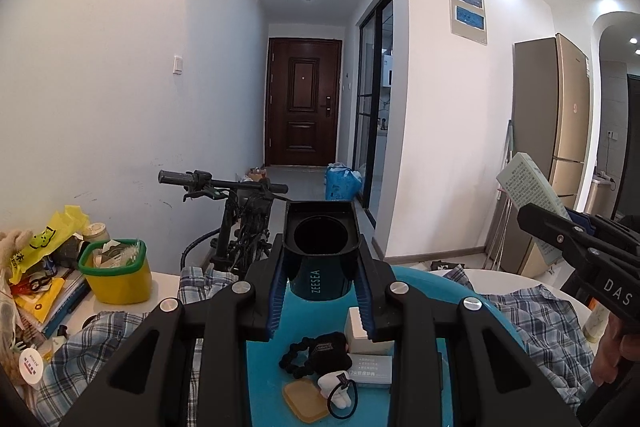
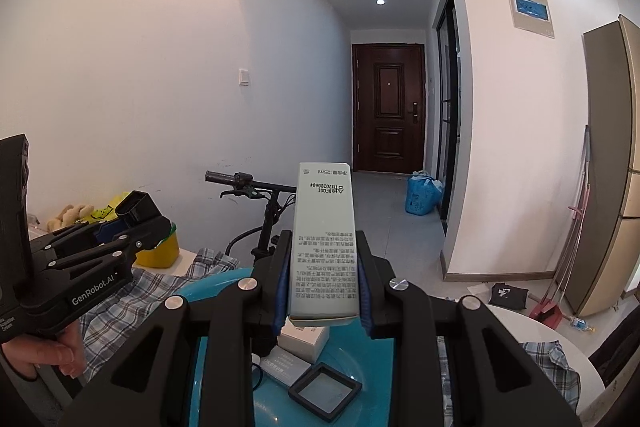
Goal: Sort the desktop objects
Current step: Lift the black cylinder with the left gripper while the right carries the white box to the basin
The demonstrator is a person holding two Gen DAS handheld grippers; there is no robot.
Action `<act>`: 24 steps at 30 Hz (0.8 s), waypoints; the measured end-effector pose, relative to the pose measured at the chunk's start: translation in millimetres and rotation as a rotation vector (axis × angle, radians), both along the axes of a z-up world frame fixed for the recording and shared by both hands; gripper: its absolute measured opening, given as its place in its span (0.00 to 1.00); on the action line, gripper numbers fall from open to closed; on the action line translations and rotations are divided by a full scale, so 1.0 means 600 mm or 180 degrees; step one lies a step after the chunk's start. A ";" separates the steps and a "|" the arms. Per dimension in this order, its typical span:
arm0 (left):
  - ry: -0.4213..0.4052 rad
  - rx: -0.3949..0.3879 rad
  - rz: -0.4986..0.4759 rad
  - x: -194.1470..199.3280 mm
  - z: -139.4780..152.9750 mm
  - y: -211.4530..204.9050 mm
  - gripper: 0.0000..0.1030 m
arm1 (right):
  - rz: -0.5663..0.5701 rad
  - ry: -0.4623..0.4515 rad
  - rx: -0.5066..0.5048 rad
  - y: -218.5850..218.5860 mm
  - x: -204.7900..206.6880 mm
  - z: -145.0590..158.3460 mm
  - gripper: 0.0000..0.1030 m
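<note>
The left gripper (image 1: 322, 291) clamped a dark ZEESEA bottle (image 1: 320, 255) at centre frame, and the right gripper (image 2: 324, 291) pinched a pale green carton (image 2: 323, 247), both raised above the blue basin (image 2: 360, 359), probably for dropping in.

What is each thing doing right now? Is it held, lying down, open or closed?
left gripper: shut on the dark ZEESEA bottle, open mouth facing away.
right gripper: shut on the pale green box.
blue basin: holds small items.
brown door: closed.
yellow bin: full, no lid.
</note>
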State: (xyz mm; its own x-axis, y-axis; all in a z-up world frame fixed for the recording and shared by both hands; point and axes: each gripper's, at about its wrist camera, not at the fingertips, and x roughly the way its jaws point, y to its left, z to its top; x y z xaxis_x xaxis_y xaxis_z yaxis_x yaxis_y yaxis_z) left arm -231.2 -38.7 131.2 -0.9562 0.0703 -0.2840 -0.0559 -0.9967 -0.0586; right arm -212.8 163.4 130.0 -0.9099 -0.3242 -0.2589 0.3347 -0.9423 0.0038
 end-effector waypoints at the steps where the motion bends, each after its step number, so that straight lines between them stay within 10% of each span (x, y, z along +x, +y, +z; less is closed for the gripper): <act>1: 0.0004 -0.0003 -0.0009 0.001 0.001 0.001 0.32 | 0.0009 0.0000 0.0010 -0.002 0.002 -0.001 0.26; 13: -0.0679 0.0155 -0.0114 -0.064 -0.049 -0.013 0.32 | 0.0072 -0.0258 0.0153 -0.014 -0.039 -0.015 0.26; 24: -0.1795 0.0054 -0.0150 -0.145 -0.164 -0.007 0.32 | 0.0558 -0.1460 0.0149 -0.016 -0.151 -0.128 0.26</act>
State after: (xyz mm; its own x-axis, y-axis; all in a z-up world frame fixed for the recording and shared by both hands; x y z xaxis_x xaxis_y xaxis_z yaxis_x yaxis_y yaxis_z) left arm -318.5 -42.6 32.8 -0.6526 0.1182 -0.7485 -0.0556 -0.9926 -0.1082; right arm -303.7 153.6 52.9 -0.6314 -0.4407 -0.6380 0.4621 -0.8746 0.1469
